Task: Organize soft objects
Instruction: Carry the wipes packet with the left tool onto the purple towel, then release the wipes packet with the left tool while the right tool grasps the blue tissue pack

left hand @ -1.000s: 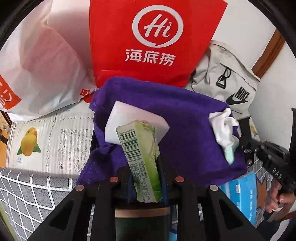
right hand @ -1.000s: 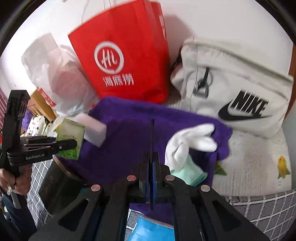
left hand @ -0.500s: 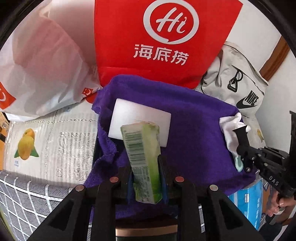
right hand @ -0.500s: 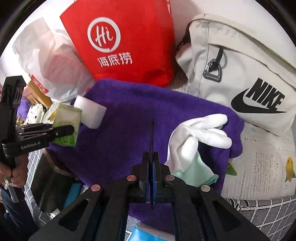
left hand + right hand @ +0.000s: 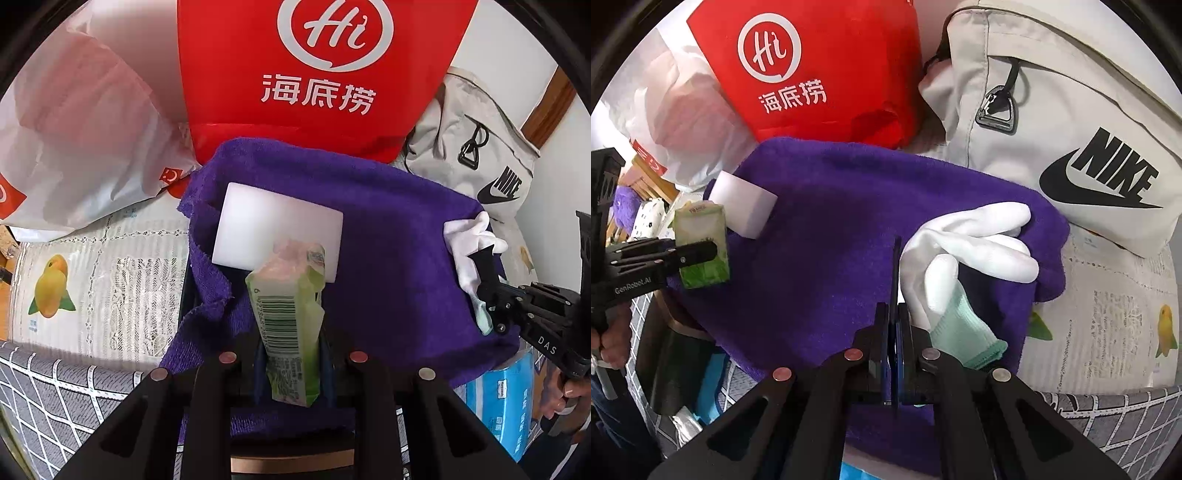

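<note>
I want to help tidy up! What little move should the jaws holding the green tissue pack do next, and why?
Probably lower the left gripper a little and set the green tissue pack on the purple towel beside the white sponge. The jaws are clamped on the pack, which hangs just above the towel where the glove already lies.

White "Hi" logo over "海底捞" on the red bag [image 5: 317,74] at twelve o'clock, black "NIKE" with swoosh on the grey backpack [image 5: 1071,122], "GenRobot.AI" on the left gripper [image 5: 698,254], "DAS" on the right gripper [image 5: 484,258], barcode on the green tissue pack [image 5: 288,317].
</note>
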Available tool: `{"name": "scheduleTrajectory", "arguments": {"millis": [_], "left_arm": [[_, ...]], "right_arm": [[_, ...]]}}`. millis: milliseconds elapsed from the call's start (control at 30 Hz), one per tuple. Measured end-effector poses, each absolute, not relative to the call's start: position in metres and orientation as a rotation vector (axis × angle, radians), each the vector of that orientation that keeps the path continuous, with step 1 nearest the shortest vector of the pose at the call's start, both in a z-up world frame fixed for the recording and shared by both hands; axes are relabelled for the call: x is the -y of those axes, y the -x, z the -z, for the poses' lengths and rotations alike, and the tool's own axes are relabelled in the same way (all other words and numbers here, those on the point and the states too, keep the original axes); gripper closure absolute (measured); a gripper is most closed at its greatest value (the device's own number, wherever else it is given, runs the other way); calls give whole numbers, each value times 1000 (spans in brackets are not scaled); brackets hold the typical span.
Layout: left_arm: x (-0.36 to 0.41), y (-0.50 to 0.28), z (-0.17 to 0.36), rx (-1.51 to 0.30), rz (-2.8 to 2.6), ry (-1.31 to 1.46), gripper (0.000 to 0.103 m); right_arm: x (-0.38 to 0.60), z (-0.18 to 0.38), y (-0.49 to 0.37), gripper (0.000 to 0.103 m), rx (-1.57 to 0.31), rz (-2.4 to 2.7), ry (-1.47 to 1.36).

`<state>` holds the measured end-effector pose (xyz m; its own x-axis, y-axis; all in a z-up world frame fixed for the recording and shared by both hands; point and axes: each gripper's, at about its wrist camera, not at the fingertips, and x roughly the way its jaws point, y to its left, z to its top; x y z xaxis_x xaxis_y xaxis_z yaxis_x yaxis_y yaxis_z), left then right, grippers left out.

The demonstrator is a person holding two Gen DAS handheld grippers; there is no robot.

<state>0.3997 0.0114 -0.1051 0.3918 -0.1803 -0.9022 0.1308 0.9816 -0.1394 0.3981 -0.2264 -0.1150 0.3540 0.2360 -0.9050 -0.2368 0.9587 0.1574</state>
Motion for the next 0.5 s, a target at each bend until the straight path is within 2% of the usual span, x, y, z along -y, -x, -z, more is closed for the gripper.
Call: {"name": "scheduleTrajectory", "arguments": {"millis": [133, 400, 433, 500], "left_arm": [[-10, -398, 104, -1156, 199, 35, 80], [-8, -395, 98, -1162, 186, 7, 55], [-8, -394, 97, -1160, 184, 1, 51], [-8, -393, 94, -1154, 177, -9, 51]], "right_arm": [[226, 119, -400, 99, -1190, -310, 5], [218, 130, -400, 98, -1234, -324, 43], [217, 131, -400, 95, -1234, -325, 46], [214, 132, -401, 88, -1242, -335, 49]]}}
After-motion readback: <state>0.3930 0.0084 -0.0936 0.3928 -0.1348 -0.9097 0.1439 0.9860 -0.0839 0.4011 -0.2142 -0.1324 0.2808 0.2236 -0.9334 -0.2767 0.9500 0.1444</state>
